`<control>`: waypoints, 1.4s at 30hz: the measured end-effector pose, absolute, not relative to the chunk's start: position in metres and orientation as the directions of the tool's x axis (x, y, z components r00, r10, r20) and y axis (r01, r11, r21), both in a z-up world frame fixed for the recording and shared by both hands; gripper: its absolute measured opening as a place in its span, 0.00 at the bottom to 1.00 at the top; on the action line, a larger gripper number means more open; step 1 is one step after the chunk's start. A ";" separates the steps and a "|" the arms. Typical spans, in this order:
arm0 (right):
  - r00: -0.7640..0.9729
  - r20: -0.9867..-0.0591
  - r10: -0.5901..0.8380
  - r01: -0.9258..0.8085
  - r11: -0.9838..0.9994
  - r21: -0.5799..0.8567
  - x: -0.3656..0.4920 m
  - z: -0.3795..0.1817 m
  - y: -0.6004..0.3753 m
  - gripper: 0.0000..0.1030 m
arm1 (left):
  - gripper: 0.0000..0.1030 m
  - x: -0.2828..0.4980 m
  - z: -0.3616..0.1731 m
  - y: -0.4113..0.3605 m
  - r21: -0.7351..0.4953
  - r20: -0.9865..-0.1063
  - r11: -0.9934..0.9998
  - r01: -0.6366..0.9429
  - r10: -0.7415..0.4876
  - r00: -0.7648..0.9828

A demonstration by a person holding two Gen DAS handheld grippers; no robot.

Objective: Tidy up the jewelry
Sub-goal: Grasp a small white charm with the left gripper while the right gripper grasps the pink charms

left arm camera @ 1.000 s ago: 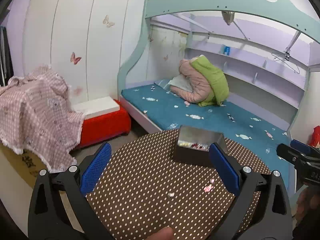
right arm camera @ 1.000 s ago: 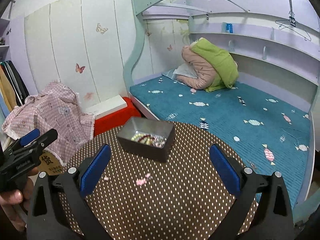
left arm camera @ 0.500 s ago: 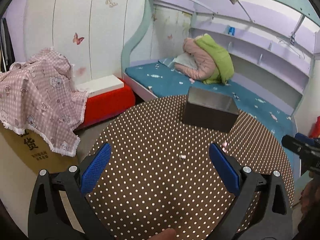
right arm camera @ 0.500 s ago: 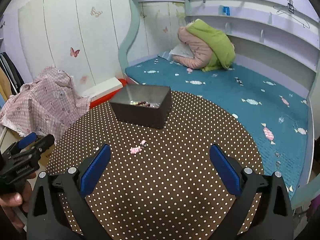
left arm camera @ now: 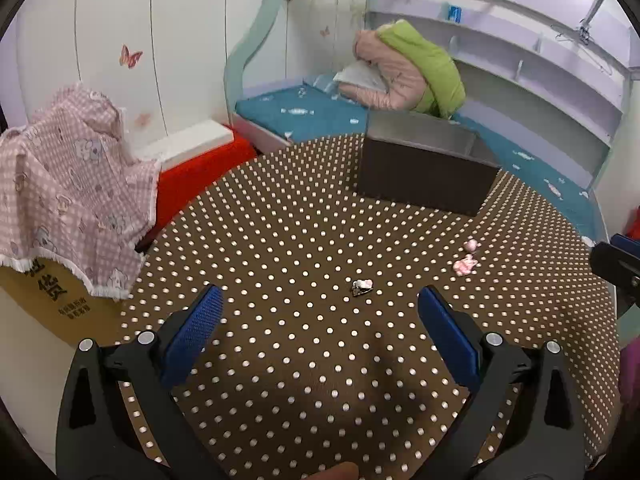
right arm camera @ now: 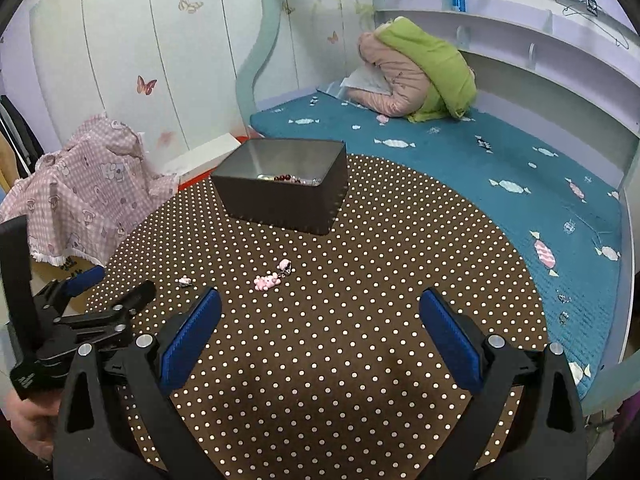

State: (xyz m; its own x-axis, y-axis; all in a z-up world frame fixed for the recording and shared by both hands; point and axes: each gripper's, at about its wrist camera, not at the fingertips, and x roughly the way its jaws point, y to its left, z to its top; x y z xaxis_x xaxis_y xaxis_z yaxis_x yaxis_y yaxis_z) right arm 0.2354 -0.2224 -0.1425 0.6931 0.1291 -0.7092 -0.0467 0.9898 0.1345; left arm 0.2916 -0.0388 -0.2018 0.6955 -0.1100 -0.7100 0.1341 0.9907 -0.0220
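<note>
A dark metal box (right arm camera: 282,188) stands at the far side of a round table covered in brown dotted cloth (right arm camera: 360,320); beads show inside it. The same box (left arm camera: 424,170) is seen from low in the left wrist view, its contents hidden. A small silver-and-pink trinket (left arm camera: 362,286) lies just ahead of my left gripper (left arm camera: 320,332), which is open and empty. Pink charms (left arm camera: 466,262) lie to its right. In the right wrist view the pink charms (right arm camera: 268,280) and the small trinket (right arm camera: 185,281) lie ahead-left of my open right gripper (right arm camera: 320,334).
A bed with a teal cover (right arm camera: 440,148) and a rolled pink-and-green bundle (right arm camera: 416,76) runs behind the table. A pink checked cloth over a cardboard box (left arm camera: 68,184) and a red-and-white stool (left arm camera: 200,156) stand to the left. The left gripper's body (right arm camera: 80,320) shows at the left in the right wrist view.
Both grippers have come down lower and closer over the table, so the jewelry pieces look nearer. Both stay open and hold nothing.
</note>
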 end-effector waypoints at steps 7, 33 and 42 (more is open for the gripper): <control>0.660 -0.739 0.136 -0.039 0.988 0.147 0.249 -0.160 -0.224 0.92 | 0.94 0.322 -0.225 -0.045 -0.025 -0.764 0.991 0.128 -0.102 0.637; 0.565 -0.804 0.184 -0.131 0.982 0.133 0.311 -0.210 -0.182 0.82 | 0.10 0.310 -0.219 -0.028 -0.113 -0.757 0.979 0.172 -0.197 0.623; 0.609 -0.782 0.130 -0.202 0.979 0.006 0.309 -0.209 -0.166 0.20 | 0.11 0.300 -0.206 -0.014 -0.132 -0.745 0.978 0.164 -0.207 0.635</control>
State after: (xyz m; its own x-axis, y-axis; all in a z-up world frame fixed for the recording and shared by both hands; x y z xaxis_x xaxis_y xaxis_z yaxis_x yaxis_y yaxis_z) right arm 0.3091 -0.1656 -0.2095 0.6091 0.1303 -0.7823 -0.2018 0.9794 0.0060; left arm 0.2997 -0.0142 -0.2065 0.6347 -0.2068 -0.7446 0.1639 0.9776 -0.1318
